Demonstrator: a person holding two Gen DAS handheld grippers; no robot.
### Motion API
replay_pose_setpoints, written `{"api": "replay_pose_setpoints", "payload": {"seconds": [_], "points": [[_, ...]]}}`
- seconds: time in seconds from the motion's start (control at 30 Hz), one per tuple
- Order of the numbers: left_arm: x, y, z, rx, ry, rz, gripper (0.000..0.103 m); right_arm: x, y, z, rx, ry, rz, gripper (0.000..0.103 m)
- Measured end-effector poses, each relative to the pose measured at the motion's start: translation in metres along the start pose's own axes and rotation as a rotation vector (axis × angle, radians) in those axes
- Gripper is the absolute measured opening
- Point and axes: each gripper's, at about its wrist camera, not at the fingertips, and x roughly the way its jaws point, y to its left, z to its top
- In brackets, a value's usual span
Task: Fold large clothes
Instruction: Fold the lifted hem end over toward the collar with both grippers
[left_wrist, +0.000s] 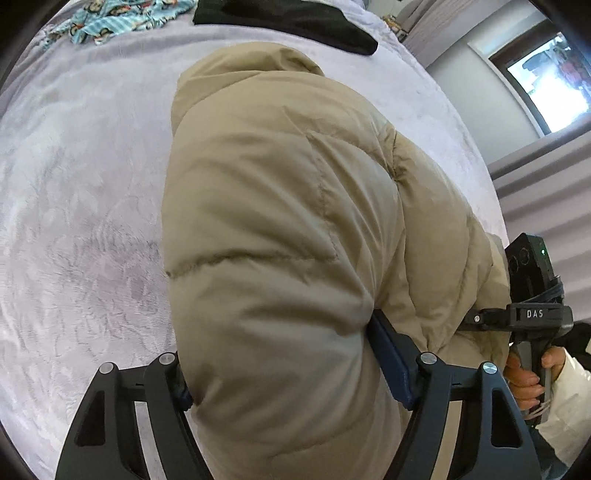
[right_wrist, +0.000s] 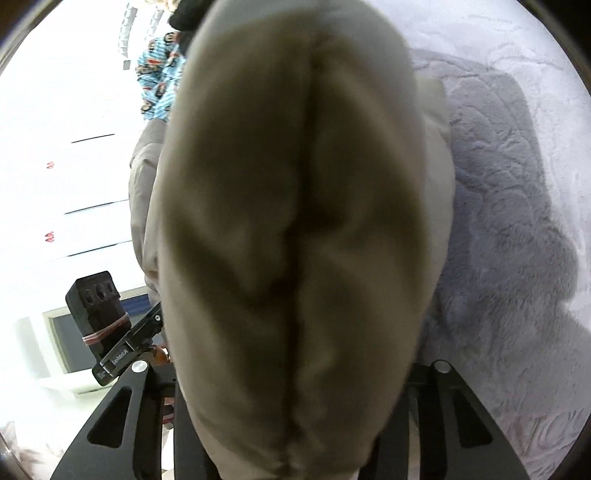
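Jacket (left_wrist: 280, 229) between jaws (both grippers) — bunched.

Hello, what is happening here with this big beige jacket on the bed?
A person is folding a beige puffer jacket on a bed with a pale grey blanket, with a hand-held gripper in each hand. The left gripper has a thick bunch of the jacket between its fingers, and the right gripper is also closed on a puffy fold of it. A black garment and a blue patterned cloth lie at the far end of the bed.
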Motion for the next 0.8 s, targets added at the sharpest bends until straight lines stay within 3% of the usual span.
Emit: {"api": "replay_pose_setpoints", "payload": {"seconds": [0.17,0.3,0.47,0.8], "points": [[-0.031,0.009,0.007,-0.001,-0.062,0.026,0.077,0.008,0.031,-0.003,-0.039,-0.006,0.012,0.044],[-0.056,0.039,0.018,-0.017,-0.096,0.035,0.077,0.025,0.061,-0.003,-0.081,-0.02,0.006,0.044],[-0.09,0.103,0.029,-0.015,-0.138,0.039,0.077,0.052,0.101,-0.007,-0.116,-0.052,0.01,0.044],[-0.135,0.275,0.057,-0.064,-0.165,0.082,0.077,0.172,0.193,0.021,-0.154,-0.071,0.004,0.044]]}}
